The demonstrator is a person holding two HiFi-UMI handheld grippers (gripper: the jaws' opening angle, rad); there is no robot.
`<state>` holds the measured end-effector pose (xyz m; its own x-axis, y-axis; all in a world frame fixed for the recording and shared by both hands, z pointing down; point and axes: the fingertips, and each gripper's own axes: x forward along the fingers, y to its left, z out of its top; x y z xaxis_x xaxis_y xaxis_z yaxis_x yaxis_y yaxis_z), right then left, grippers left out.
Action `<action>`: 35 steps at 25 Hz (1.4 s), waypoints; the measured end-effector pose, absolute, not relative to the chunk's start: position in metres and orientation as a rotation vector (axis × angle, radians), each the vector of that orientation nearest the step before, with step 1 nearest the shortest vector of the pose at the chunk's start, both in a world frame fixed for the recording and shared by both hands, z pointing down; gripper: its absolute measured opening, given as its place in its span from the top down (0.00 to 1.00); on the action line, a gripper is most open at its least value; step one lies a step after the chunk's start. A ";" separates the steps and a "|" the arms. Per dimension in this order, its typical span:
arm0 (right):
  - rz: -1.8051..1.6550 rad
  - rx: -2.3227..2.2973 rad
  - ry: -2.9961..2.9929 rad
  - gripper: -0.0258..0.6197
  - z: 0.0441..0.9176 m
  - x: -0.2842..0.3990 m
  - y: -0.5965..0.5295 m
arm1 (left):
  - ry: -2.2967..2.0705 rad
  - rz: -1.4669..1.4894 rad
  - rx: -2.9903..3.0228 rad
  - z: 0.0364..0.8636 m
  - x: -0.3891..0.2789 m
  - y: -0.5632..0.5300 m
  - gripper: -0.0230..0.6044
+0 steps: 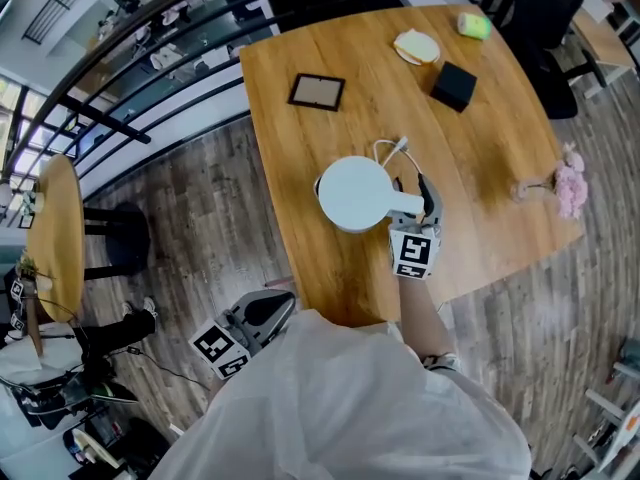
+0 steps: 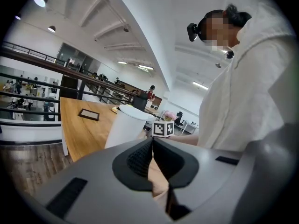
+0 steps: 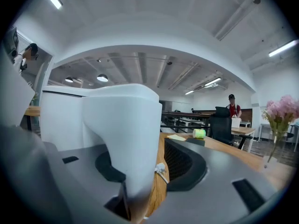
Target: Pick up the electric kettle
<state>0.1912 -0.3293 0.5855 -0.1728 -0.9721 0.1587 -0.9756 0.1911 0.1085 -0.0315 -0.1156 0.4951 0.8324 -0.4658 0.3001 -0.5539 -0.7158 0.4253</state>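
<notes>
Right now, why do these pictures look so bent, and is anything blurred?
Head view: the wide lens bends the table at its edges. Right gripper view: dark rounded corners, and the kettle handle, very close, looks huge and soft. Left gripper view: same round frame; the fingers are blurry.

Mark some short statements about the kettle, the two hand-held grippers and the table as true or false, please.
1. The kettle's handle stands between the jaws of the right hand-held gripper. True.
2. The left hand-held gripper holds the picture frame. False: its jaws are together on nothing, and the frame lies on the table.
3. The kettle stands on the floor. False: it stands on the wooden table.
4. Pink flowers are near the table's right edge. True.
</notes>
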 end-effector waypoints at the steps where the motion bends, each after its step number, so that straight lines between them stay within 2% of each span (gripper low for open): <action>1: 0.029 1.871 -2.283 0.68 0.585 0.190 -0.331 | -0.752 0.233 2.499 0.495 -0.031 -0.116 0.95; 3: 0.022 1.810 -2.314 0.73 0.585 0.184 -0.334 | -0.756 0.233 2.493 0.497 -0.031 -0.118 0.95; 6: -0.013 1.692 -2.350 0.91 0.584 0.172 -0.334 | -0.768 0.233 2.485 0.498 -0.031 -0.120 0.95; 8: 0.017 1.655 -2.400 0.94 0.584 0.168 -0.333 | -0.774 0.237 2.481 0.499 -0.031 -0.121 0.95; 15: 0.090 1.545 -2.482 0.94 0.587 0.163 -0.326 | -0.769 0.230 2.489 0.500 -0.024 -0.121 0.95; 35: 0.166 1.611 -2.497 0.94 0.560 0.180 -0.310 | -0.735 0.206 2.524 0.498 -0.008 -0.124 0.95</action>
